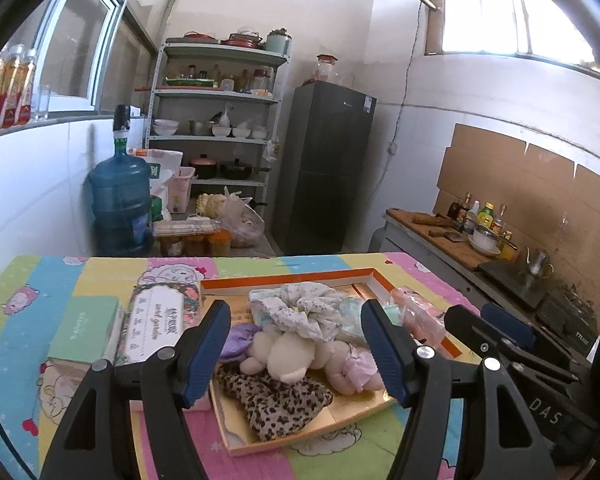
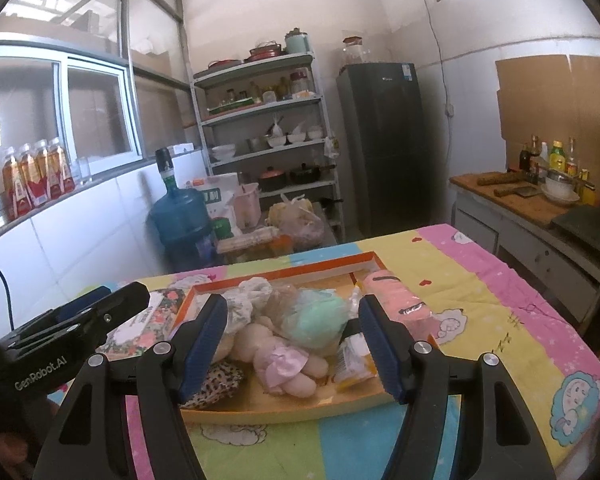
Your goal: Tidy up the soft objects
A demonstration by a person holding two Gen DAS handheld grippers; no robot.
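Both grippers hang over the table with jaws wide apart and nothing in them: the left gripper (image 1: 300, 350) and the right gripper (image 2: 294, 344). The soft toys sit in the orange tray (image 1: 288, 280). Only the left view shows the whole leopard cloth (image 1: 276, 400) at 6 o'clock in the tray. Only the right view shows the green fluffy ball (image 2: 314, 320) well, near the middle.

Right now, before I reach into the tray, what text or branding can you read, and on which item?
"GenRobot.AI": left gripper body, right wrist view.
"DAS": right gripper body, left wrist view.
Floral box: script label, too blurred.
Green box: small print, unreadable.
Fridge sticker and bottle labels: too small.
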